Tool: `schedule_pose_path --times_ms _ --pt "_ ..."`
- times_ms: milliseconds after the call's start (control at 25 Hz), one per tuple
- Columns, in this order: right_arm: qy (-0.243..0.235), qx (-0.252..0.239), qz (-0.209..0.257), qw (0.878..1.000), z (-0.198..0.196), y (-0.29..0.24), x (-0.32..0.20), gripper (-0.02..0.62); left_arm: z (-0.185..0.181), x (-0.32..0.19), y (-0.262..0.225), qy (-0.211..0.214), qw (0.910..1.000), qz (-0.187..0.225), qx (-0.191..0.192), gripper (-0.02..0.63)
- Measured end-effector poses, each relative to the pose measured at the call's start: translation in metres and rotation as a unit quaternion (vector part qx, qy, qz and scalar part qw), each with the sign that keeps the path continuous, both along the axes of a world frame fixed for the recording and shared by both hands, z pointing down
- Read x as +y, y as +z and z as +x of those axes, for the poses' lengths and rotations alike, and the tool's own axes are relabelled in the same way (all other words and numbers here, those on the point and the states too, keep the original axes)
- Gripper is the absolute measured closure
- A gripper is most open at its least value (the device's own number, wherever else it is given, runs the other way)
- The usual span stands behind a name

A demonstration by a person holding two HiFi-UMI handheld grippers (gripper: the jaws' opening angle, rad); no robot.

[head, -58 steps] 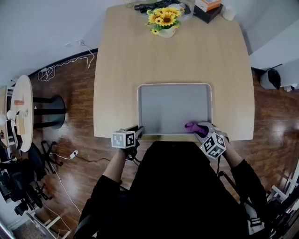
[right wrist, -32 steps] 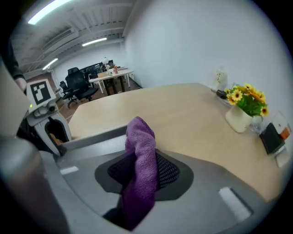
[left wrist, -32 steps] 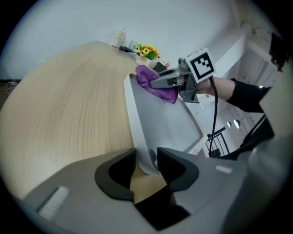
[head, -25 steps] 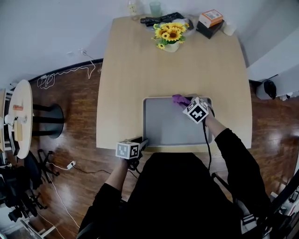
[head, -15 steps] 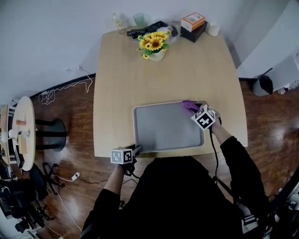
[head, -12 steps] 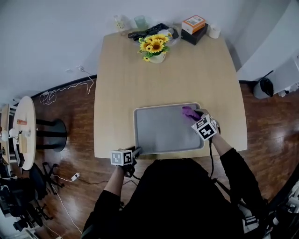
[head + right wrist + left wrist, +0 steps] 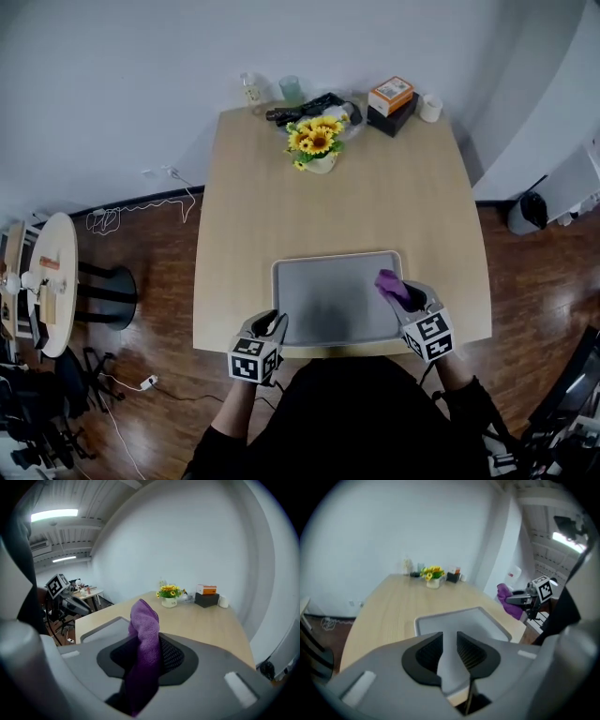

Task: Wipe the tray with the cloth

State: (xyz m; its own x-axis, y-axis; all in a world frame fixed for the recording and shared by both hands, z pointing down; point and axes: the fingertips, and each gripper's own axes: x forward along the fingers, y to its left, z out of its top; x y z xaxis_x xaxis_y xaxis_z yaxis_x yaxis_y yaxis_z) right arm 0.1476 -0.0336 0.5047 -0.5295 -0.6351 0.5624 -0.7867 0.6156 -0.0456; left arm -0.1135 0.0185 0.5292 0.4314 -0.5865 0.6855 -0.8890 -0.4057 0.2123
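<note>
Apparently between strokes: right gripper point(image 7: 407, 296) clamps cloth point(image 7: 388, 283) over tray point(image 7: 328, 302), lower right; left gripper point(image 7: 273, 324) empty, jaws just narrowed yet apart. Next, probably press cloth flat again.

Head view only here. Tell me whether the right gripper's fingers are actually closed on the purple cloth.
Observer: They are. The right gripper view shows the right gripper with its fingers pinched on the purple cloth, which stands up past their tips.
Operator: Report whether it rests on the tray.
Observer: It does not, as far as I can tell. In the left gripper view the purple cloth hangs from those fingers in the air, off to the side of the tray, which lies flat on the table.
</note>
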Motion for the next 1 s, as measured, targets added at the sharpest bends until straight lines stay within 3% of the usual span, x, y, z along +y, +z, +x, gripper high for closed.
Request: schedule_pose_path --times_ms 80,160,280,480,680,760,840,1000 --pt "-0.006 -0.006 0.034 0.999 -0.009 -0.027 -0.002 0.479 0.027 -0.023 -0.050 0.016 0.9961 0.087 0.001 0.559" --pt "-0.011 -0.022 0.071 0.997 -0.021 -0.060 -0.004 0.479 0.052 -0.039 -0.096 0.030 0.9865 0.161 0.004 0.600" --pt "-0.018 -0.059 0.122 0.991 -0.039 -0.112 -0.007 0.479 0.078 -0.051 -0.134 0.043 0.9758 0.214 0.011 0.600" --pt "-0.030 -0.092 0.176 0.980 -0.056 -0.163 -0.002 0.479 0.076 -0.046 -0.132 0.043 0.9780 0.202 0.027 0.600" --pt "-0.010 -0.085 0.167 0.982 -0.038 -0.157 -0.009 0.479 0.063 -0.044 -0.122 0.024 0.9832 0.179 0.030 0.600" --pt "0.024 -0.097 0.138 0.985 -0.015 -0.139 -0.018 0.479 0.062 -0.045 -0.121 0.026 0.9837 0.176 0.027 0.600" --pt "0.086 -0.107 0.102 0.985 0.024 -0.113 -0.029 0.479 0.060 -0.044 -0.120 0.026 0.9841 0.173 0.031 0.600" --pt "0.209 -0.081 0.031 0.974 0.110 -0.038 -0.052 0.477 0.049 -0.046 -0.116 0.025 0.9850 0.169 0.027 0.600"
